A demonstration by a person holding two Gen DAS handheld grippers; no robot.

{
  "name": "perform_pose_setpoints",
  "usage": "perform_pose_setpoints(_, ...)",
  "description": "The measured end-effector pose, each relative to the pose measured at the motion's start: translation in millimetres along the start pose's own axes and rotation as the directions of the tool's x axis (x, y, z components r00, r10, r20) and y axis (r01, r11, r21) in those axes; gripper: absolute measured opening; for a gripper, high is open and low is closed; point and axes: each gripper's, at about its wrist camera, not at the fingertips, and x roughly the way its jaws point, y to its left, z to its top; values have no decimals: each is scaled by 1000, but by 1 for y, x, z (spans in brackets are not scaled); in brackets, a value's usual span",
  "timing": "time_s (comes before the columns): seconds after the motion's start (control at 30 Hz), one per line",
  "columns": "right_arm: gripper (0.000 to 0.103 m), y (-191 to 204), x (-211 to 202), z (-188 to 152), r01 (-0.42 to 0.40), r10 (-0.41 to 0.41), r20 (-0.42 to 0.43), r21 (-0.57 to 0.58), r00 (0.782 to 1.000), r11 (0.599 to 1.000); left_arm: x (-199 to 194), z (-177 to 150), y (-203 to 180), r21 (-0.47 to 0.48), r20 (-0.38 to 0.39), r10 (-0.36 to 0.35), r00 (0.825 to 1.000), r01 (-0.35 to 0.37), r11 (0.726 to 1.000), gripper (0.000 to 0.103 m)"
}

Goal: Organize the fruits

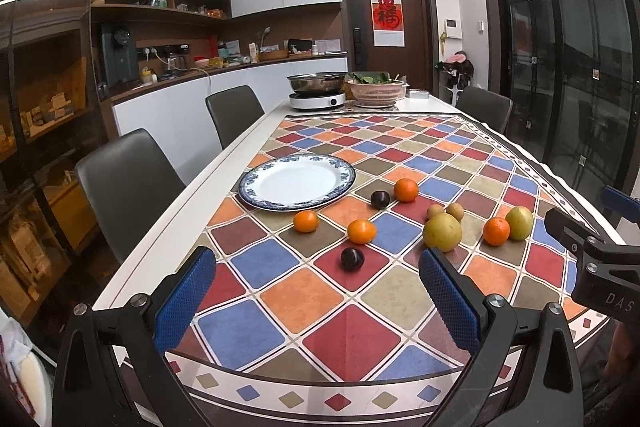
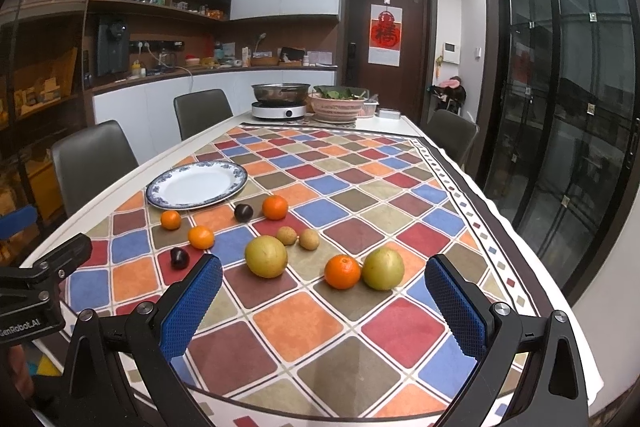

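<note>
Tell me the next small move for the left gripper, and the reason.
Probably ease the left hand-held gripper forward and down over the near dark plum. Its jaws are open and empty, that plum lies closest ahead between them with bare cloth around it, and the blue-rimmed plate beyond holds no fruit yet. The right hand-held gripper is also open, nearer the pears.

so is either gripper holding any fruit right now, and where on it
Nothing is held: the left gripper and right gripper are both open and empty.
</note>
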Motion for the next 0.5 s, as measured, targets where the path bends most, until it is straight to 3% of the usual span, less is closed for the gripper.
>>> perform_pose_setpoints(0.5,102,5,0,2,-31,31,15,-8,999,999,-1,-1,1,3,3,25,1000,-25,1000,103)
